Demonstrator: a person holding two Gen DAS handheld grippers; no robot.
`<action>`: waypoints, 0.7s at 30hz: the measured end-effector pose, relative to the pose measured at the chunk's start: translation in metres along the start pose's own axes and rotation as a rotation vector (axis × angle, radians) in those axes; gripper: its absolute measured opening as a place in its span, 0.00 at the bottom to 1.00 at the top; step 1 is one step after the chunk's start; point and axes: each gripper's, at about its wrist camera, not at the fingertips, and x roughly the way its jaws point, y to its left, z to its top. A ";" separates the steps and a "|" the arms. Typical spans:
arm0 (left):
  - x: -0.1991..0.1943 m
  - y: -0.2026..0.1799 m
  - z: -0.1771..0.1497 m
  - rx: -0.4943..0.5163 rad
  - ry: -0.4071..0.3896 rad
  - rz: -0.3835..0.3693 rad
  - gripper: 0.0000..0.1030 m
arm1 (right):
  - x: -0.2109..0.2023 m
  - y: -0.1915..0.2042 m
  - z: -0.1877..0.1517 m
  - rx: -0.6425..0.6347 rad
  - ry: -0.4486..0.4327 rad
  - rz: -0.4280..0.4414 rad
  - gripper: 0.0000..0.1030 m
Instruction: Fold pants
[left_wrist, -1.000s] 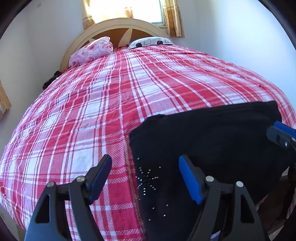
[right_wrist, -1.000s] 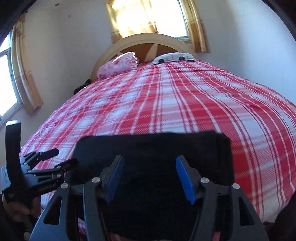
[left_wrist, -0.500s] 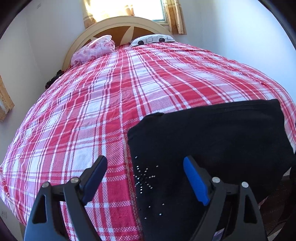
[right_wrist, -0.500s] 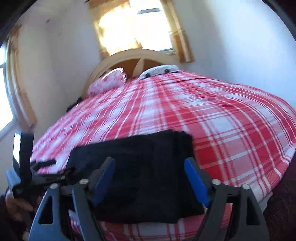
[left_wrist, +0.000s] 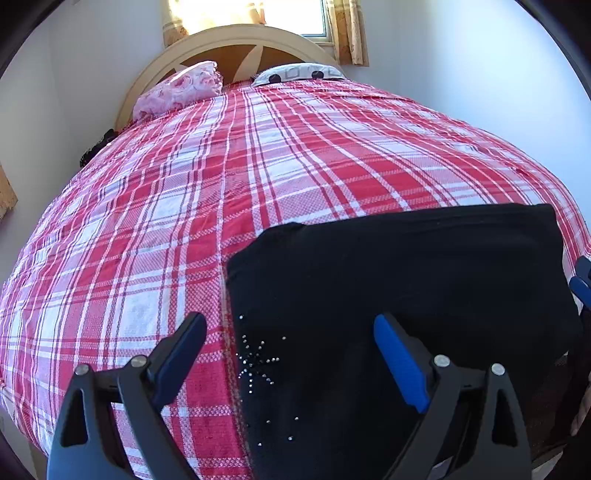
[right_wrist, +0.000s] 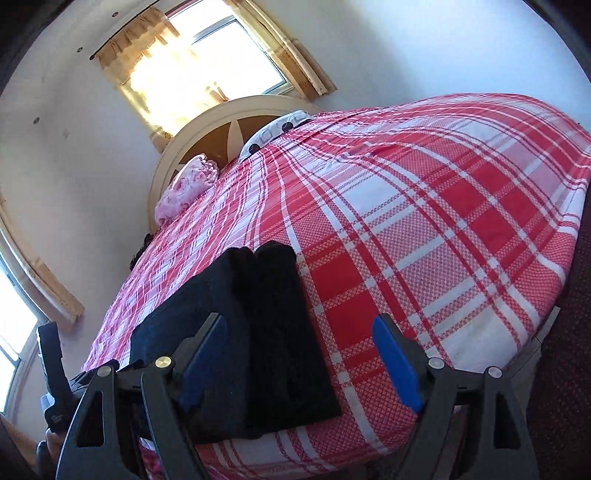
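Observation:
The black pants (left_wrist: 399, 288) lie folded into a flat rectangle near the front edge of the bed, with a small rhinestone star pattern (left_wrist: 256, 360) on the near left part. My left gripper (left_wrist: 291, 356) is open and empty, hovering over the pants' left edge. In the right wrist view the folded pants (right_wrist: 258, 332) sit left of centre. My right gripper (right_wrist: 299, 363) is open and empty, held above the pants' right edge and tilted. The right gripper's blue tip also shows in the left wrist view (left_wrist: 581, 284) at the far right.
The bed carries a red and white plaid cover (left_wrist: 221, 184). A pink pillow (left_wrist: 181, 90) and a white patterned pillow (left_wrist: 299, 72) lie by the rounded headboard (left_wrist: 236, 44). A window (right_wrist: 199, 70) stands behind. The left gripper's body shows in the right wrist view (right_wrist: 55, 376).
My right gripper has pulled back to the right and tilted, off the pants. My left gripper has shifted slightly. The folded pants lie still.

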 end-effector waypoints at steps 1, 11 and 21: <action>0.000 0.000 0.000 -0.001 0.001 0.001 0.92 | 0.003 0.000 0.000 -0.001 0.006 0.005 0.80; 0.005 0.000 -0.003 -0.029 0.006 0.000 0.95 | 0.019 -0.011 -0.005 0.046 0.049 0.025 0.80; 0.010 0.020 -0.010 -0.119 0.011 -0.126 1.00 | 0.020 -0.007 -0.006 0.030 0.064 0.044 0.81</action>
